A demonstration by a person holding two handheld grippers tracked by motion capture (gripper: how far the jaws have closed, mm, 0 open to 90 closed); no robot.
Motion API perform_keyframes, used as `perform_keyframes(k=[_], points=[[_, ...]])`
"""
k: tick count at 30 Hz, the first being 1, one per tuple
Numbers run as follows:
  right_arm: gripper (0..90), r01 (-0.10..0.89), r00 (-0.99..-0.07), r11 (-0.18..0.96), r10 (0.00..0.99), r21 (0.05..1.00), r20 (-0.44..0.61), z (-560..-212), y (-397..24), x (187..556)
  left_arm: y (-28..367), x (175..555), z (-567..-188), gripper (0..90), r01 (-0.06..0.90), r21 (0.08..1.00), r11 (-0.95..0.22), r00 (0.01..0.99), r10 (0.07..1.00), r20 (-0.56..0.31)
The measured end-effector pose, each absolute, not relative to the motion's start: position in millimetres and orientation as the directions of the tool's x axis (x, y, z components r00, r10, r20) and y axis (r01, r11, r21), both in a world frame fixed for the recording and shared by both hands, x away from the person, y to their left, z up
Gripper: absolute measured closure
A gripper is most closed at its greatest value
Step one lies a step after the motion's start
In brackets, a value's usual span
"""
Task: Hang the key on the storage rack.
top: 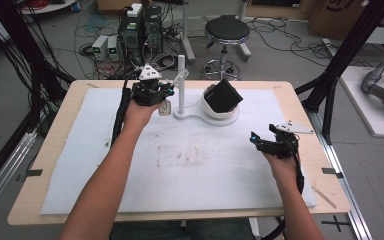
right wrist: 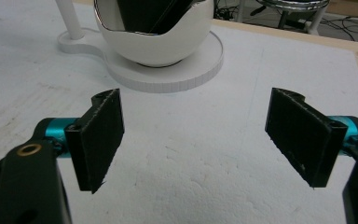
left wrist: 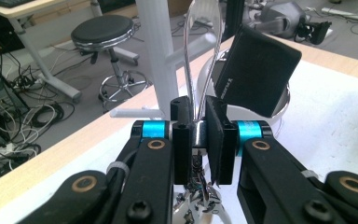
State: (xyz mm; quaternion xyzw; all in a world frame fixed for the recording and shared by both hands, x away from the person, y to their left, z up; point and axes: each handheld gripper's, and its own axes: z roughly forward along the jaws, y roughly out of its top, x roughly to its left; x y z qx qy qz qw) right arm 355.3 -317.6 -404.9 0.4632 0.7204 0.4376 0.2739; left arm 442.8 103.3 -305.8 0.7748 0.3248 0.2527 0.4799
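White foam covers the tabletop (top: 105, 170), and past it I see a black stool (top: 226, 31) and many cables on the floor.

At the far side stands a white stand (top: 181, 80) with a thin post and short pegs. Its flat base also carries a white round bowl (top: 219, 111), and a black box (top: 223, 95) sits tilted in that bowl.

My left claw (top: 162, 93) is up beside the post. It is clenched on a shiny keyring (left wrist: 201, 70). In the left gripper view the clear loop sticks up between the jaws, and a small bunch of metal bits hangs under them. The loop is very near a peg (left wrist: 186, 49), but I cannot tell if it is touching it.

My right claw (top: 260, 142) rests low on the foam, well apart from the stand. Its jaws stand wide, with nothing between them.

I think I am at the hanging step. Next I must lift the loop, slide it over the peg tip, and only then let go. The loop is thin, so I need slow, steady aim.
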Motion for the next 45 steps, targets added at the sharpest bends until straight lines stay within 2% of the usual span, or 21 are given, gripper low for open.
perform_keyframes(k=[24,45], points=[[19.7,0.426,-0.423,0.187,0.906,0.885,0.012,-405.3,-318.7,354.9,92.6,447.6,-315.2,79.0,0.286,0.881,-0.378,0.644,0.756,0.116],[19.8,0.422,-0.421,0.176,0.907,0.889,0.02,-404.6,-319.9,354.2,90.7,446.2,-308.4,81.7,0.284,0.879,-0.382,0.654,0.748,0.114]])
